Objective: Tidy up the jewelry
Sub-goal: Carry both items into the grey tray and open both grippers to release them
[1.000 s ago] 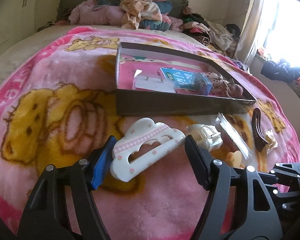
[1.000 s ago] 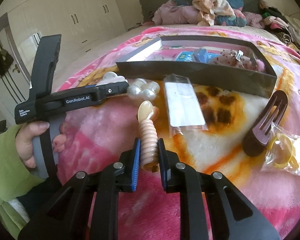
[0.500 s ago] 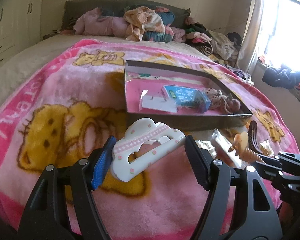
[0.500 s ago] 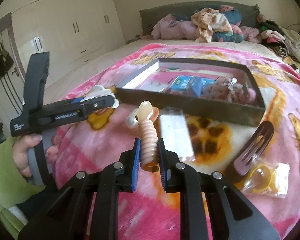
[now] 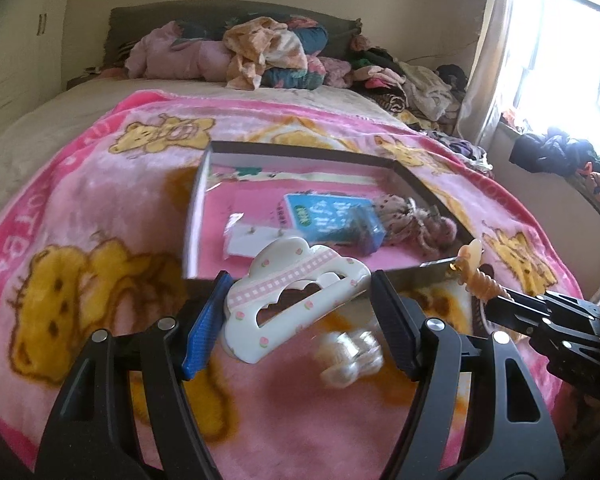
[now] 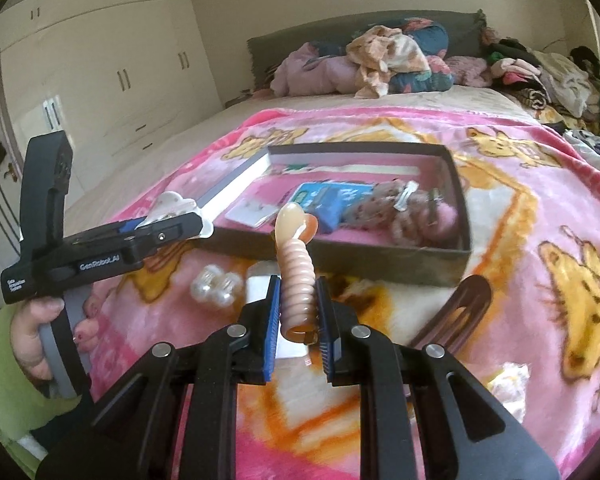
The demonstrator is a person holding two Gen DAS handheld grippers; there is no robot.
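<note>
left claw (image 5: pixel 300 312) clamped wide across a white cloud-shaped hair clip (image 5: pixel 296 300) with a pink checked band; blue pad at the clip's 9 o'clock end, black finger at its 3 o'clock end, clip lifted off the blanket (image 5: pixel 80 208). right claw (image 6: pixel 298 308) pinched nearly shut on a ribbed peach hair clip (image 6: pixel 298 276), which stands upright between the blue pads with its rounded tip at 12 o'clock. in the left wrist view the right claw comes in from 3 o'clock, the peach clip's tip at the near right corner of the box (image 5: pixel 196 216). in the right wrist view the left claw sits at 9 o'clock, a hand (image 6: pixel 40 336) in a green sleeve (image 6: pixel 0 380) around its grip. box is shallow and dark-walled, on the pink bear blanket at 12 o'clock of both claws; inside it a blue packet (image 5: pixel 332 220), a clear bag with a white card (image 5: pixel 256 236), and a clump of pinkish hair ties (image 5: pixel 416 220). loose on the blanket: a pearly clip (image 6: pixel 218 288) under the left claw, blurred; a brown hair clip (image 6: pixel 456 312) at 3 o'clock of the right claw; a small bag (image 6: pixel 508 384) at 4 o'clock, contents too blurred to tell. heap of clothes (image 6: pixel 388 60) at the head of the bed.
</note>
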